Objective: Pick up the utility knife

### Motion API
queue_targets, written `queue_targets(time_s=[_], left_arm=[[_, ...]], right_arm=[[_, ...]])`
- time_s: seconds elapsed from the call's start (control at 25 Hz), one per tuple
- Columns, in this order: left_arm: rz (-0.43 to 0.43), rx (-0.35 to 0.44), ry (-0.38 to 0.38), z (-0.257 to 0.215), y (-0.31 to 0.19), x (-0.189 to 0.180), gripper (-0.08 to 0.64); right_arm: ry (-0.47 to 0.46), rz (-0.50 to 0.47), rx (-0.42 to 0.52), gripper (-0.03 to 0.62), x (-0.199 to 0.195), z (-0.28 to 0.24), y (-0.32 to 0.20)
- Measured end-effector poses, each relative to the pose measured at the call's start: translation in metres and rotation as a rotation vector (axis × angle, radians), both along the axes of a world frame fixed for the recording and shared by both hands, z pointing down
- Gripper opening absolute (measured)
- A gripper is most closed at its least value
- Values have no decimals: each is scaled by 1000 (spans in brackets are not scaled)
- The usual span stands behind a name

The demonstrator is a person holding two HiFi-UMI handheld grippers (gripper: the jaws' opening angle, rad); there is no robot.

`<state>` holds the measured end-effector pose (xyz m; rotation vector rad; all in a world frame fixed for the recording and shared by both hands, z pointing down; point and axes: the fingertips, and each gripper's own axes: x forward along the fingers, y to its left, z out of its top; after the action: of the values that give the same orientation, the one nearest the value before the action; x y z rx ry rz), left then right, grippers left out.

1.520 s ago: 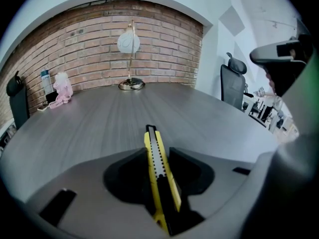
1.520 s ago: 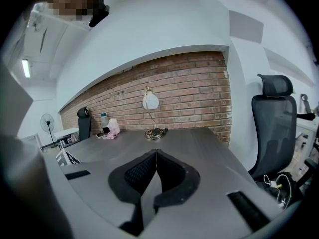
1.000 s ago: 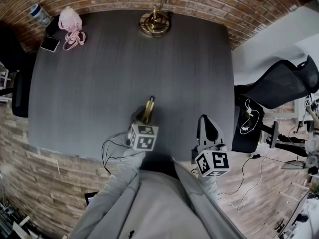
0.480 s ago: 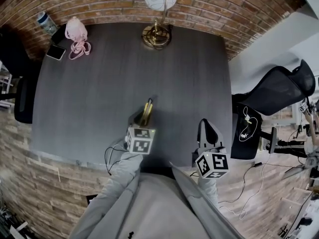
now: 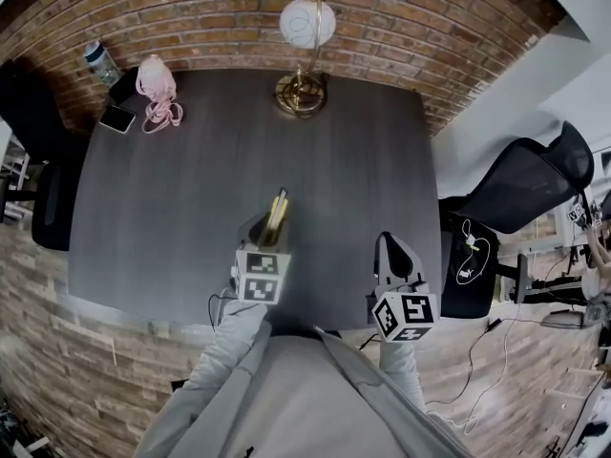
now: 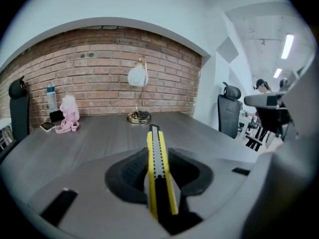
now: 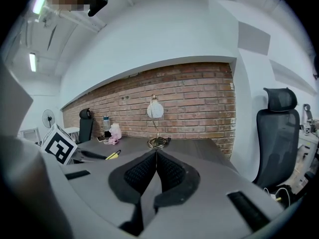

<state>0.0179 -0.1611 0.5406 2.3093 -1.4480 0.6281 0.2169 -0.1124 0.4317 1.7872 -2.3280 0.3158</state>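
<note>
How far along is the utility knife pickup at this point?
Done: the left gripper is shut on the utility knife, which looks raised off the table. In hand: simply holding it there. Left: nothing obvious. The right gripper is shut and empty.

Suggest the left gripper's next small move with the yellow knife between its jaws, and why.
Probably raise the left gripper a touch, grip unchanged: the utility knife sits clamped lengthwise between its jaws, seemingly just above the table, while the right gripper is shut and empty.
</note>
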Motion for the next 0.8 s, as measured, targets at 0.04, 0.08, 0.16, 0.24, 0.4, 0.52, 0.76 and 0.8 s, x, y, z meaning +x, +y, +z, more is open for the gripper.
queue_targets(time_s=[0.04, 0.08, 0.16, 0.24, 0.4, 0.52, 0.76, 0.8], left_arm=[[2, 18, 3, -8, -1, -1, 132], [3, 37, 6, -16, -2, -3, 132], [0, 66, 13, -29, -3, -7, 132], [-7, 92, 22, -41, -2, -11, 132], [-22, 146, 33, -67, 1, -21, 132], [-44, 185, 39, -86, 6, -35, 132], [-111, 240, 49, -116, 23, -68, 132], [-125, 246, 51, -119, 25, -75, 132]], right_arm=[[2, -8, 1, 17, -3, -1, 0], [3, -16, 3, 17, -5, -1, -1], [6, -34, 6, 16, -12, -4, -2], [8, -51, 13, 17, -18, -8, -3], [8, -88, 34, 15, -31, -15, -6], [4, -120, 53, 16, -45, -21, -10], [-19, -179, 90, 15, -71, -30, -15], [-27, -186, 98, 15, -76, -31, -16]])
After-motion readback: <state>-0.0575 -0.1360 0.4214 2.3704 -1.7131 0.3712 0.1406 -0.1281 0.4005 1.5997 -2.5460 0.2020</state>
